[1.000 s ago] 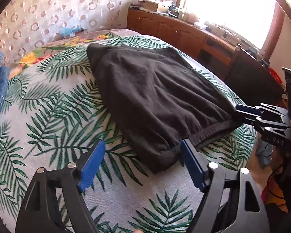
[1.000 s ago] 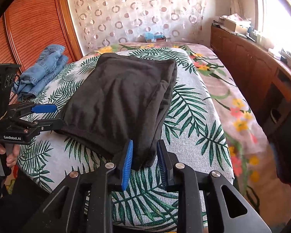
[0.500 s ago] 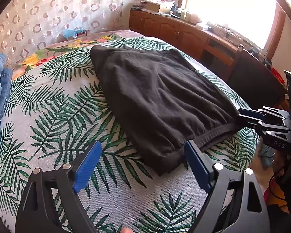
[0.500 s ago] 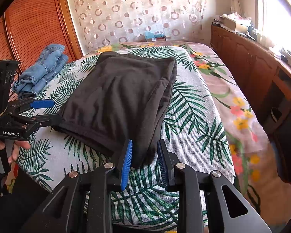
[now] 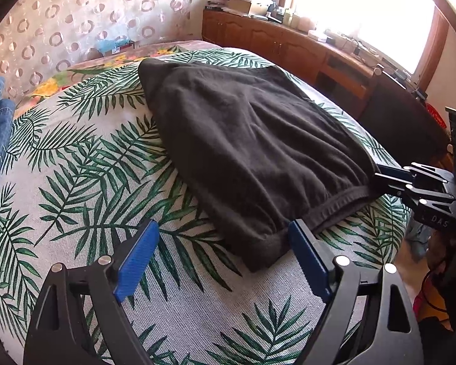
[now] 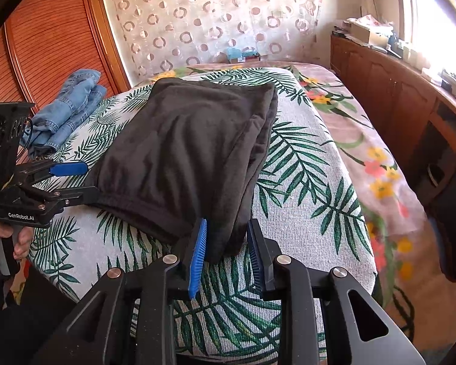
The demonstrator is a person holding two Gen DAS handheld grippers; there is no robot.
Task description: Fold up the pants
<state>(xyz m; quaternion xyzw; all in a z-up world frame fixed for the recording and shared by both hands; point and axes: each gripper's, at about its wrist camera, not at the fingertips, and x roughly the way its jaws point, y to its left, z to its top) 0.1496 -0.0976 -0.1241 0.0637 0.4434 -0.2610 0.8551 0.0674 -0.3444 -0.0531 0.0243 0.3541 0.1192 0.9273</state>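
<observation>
Dark brown pants (image 5: pixel 246 140) lie folded flat on the palm-leaf bedspread (image 5: pixel 85 176), waistband toward me. My left gripper (image 5: pixel 225 252) is wide open, its fingers astride the near left waistband corner. It also shows in the right wrist view (image 6: pixel 76 179) at the left corner of the pants (image 6: pixel 182 152). My right gripper (image 6: pixel 228 243) has its blue pads on either side of the near right corner of the pants, with the cloth between them and small gaps to the pads. It shows in the left wrist view (image 5: pixel 383 176) at the waistband's right end.
Folded blue jeans (image 6: pixel 67 112) lie at the bed's far left by a wooden sliding door (image 6: pixel 45 48). A long wooden cabinet (image 6: pixel 404 97) with clutter runs under the bright window on the right. The bed's near edge (image 6: pixel 228 340) is just below the grippers.
The left gripper has shifted slightly left and forward, so the waistband corner now sits nearer its right finger. The right gripper stays around its corner, its jaws a little wider.
</observation>
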